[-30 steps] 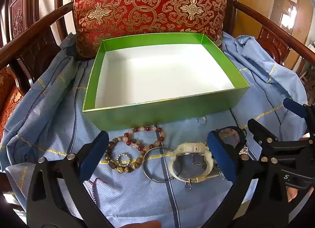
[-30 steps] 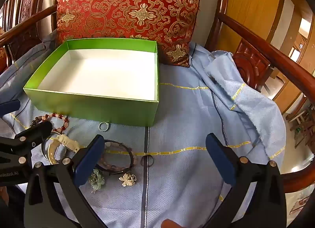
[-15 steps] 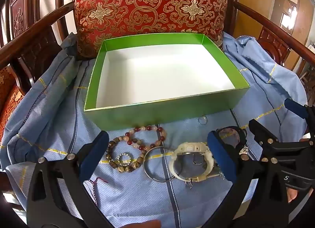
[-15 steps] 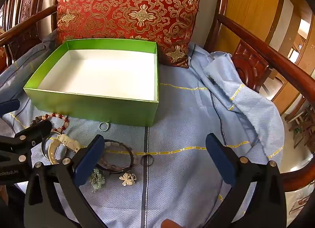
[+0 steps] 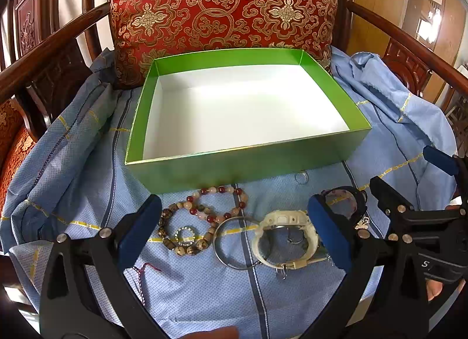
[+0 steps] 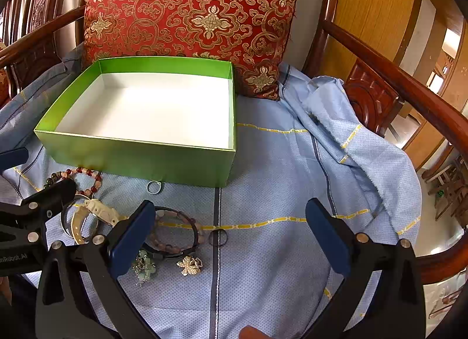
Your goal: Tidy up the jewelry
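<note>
An empty green box (image 5: 239,163) with a white floor stands on a blue cloth; it also shows in the right wrist view (image 6: 140,157). In front of it lie a red-and-pink bead bracelet (image 5: 222,204), a brown bead bracelet (image 5: 181,236), a silver bangle (image 5: 231,245), a white watch (image 5: 285,239) and a small ring (image 5: 301,176). A dark bead bracelet (image 6: 178,232), a dark ring (image 6: 218,236) and two brooches (image 6: 190,264) lie further right. My left gripper (image 5: 234,239) is open above the bracelets and watch. My right gripper (image 6: 231,239) is open above the dark ring.
A red-and-gold cushion (image 5: 222,5) leans behind the box. Dark wooden chair arms (image 6: 395,75) curve around both sides. The blue cloth (image 6: 292,163) bunches at the right and hangs over the seat edge.
The left wrist view has shifted very slightly. Both grippers stay open and nothing on the cloth has moved.
</note>
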Tool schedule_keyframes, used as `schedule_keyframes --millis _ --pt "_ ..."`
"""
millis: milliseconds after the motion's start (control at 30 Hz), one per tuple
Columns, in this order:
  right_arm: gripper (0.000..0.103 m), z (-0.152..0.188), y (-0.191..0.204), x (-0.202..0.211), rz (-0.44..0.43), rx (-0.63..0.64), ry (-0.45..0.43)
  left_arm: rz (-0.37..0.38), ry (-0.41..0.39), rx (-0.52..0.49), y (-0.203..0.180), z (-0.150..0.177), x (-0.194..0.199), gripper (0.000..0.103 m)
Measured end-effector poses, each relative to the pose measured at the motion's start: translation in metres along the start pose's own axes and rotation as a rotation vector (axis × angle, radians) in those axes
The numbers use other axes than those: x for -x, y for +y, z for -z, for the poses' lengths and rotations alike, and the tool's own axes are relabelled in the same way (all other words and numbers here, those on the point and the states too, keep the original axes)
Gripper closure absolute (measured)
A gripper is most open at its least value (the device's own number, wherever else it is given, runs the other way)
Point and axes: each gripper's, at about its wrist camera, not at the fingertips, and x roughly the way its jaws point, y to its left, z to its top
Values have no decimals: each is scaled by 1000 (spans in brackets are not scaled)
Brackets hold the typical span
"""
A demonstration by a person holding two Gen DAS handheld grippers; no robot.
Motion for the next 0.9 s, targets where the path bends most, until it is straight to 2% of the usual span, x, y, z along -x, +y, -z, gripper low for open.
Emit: schedule_keyframes --millis 900 --pt "2 1 2 1 11 10 -1 -4 5 -1 1 1 -2 4"
